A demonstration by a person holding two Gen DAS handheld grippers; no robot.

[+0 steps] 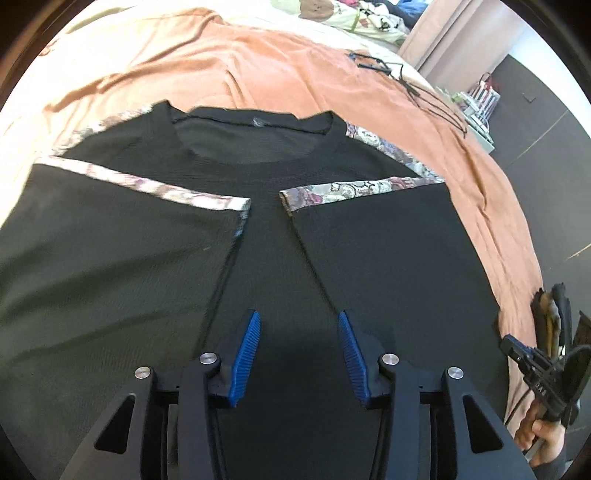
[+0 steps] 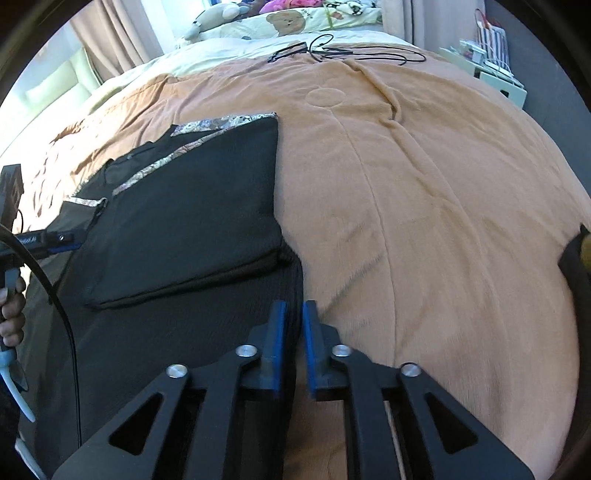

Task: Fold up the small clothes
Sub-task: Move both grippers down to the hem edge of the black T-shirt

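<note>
Black ribbed shirt (image 1: 280,236), floral-trimmed sleeves

Right claw (image 2: 293,314) nearly closed over black shirt (image 2: 192,206) edge on orange blanket (image 2: 424,184).

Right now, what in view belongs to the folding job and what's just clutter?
Job:
- black shirt, both sides folded in, floral-trimmed sleeves on top
- left claw, open above the shirt
- right claw, nearly closed at the shirt's right edge

Lying about:
- orange blanket
- black cables
- bear-print pillow
</note>
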